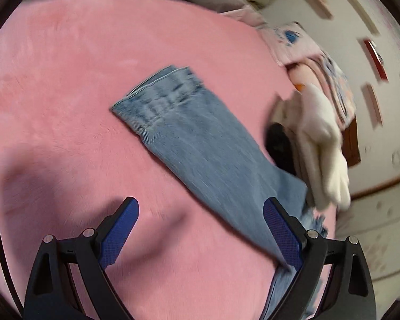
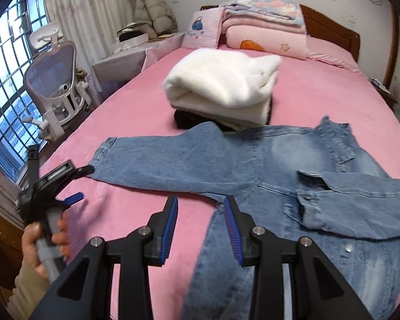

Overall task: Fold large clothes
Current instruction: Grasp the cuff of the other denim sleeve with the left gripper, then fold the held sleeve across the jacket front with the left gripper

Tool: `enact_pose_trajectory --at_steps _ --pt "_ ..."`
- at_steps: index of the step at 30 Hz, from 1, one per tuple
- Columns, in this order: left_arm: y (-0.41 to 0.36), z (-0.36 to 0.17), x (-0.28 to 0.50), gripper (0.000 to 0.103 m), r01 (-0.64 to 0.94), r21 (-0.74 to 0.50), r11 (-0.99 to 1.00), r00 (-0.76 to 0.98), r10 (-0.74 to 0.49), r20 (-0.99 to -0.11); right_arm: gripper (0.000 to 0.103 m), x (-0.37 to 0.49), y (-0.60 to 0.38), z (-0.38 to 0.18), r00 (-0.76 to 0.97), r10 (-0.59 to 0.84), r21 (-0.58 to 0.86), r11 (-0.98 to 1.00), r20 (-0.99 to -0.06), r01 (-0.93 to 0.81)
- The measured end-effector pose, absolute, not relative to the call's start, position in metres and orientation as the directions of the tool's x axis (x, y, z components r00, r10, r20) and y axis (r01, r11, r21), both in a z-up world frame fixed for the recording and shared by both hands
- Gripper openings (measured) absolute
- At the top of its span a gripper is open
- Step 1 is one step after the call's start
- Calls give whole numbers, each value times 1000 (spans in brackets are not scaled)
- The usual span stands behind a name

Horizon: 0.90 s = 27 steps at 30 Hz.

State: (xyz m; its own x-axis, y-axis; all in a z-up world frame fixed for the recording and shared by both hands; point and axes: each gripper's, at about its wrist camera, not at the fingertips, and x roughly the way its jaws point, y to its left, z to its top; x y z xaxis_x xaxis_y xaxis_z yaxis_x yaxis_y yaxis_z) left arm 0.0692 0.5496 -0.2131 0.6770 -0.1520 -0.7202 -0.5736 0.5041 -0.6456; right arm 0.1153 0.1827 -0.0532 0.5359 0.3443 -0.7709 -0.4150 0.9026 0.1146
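Note:
A blue denim jacket (image 2: 280, 173) lies spread on the pink bed (image 2: 136, 112). One sleeve stretches out to the left and the other is folded across the front. My right gripper (image 2: 200, 208) hovers open over the jacket's near edge by the armpit, with nothing between its fingers. A hand holds my left gripper (image 2: 80, 184) at the outstretched sleeve's cuff (image 2: 104, 149). In the left wrist view, the left gripper (image 1: 201, 205) stands wide open above the sleeve (image 1: 189, 133). Its right finger (image 1: 280, 229) is over the denim and its left one is over bare sheet.
A folded white fluffy garment (image 2: 221, 85) sits on dark clothes just behind the jacket. Stacked quilts and pillows (image 2: 264, 26) fill the head of the bed by the wooden headboard (image 2: 333, 29). A white office chair (image 2: 56, 80) stands by the window beside the bed's left edge.

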Motion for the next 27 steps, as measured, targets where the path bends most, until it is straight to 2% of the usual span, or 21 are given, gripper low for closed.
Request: enact_pose_trajectory --at_steps 4,8,9,11,13,14,17,21,25,27 --pt "564 -244 90 93 -589 -668 456 677 -174 -715 36 131 201 -68 546 337 87 898 -767 -431" --pt "567 -250 109 93 -582 -657 479 684 -148 -714 36 151 215 -85 549 325 80 903 -770 -423" --pt "567 -250 114 89 -582 -649 489 684 -137 -717 36 155 218 -89 542 325 85 904 -775 -419" --pt "569 -249 125 65 -587 -624 516 676 -111 -729 36 163 221 -98 523 332 110 906 -785 -410" --pt "574 -253 138 16 -606 -581 543 643 -94 -760 36 166 223 -105 512 333 120 907 -792 -404" --pt "577 -257 143 9 -601 -583 546 640 -107 -761 36 166 222 -109 505 332 121 907 -797 -404" --pt "582 -253 147 6 -591 -599 540 659 -104 -745 36 165 215 -117 495 318 115 910 -809 -397" --pt "551 -203 143 6 -575 -480 662 671 46 -740 36 166 189 -125 486 293 124 929 -823 -349" --pt "494 -125 143 5 -463 -425 778 759 100 -643 36 171 144 -123 499 271 159 953 -823 -257" --pt "453 -86 146 5 -364 -395 844 811 78 -580 36 172 114 -117 519 258 181 964 -815 -195"
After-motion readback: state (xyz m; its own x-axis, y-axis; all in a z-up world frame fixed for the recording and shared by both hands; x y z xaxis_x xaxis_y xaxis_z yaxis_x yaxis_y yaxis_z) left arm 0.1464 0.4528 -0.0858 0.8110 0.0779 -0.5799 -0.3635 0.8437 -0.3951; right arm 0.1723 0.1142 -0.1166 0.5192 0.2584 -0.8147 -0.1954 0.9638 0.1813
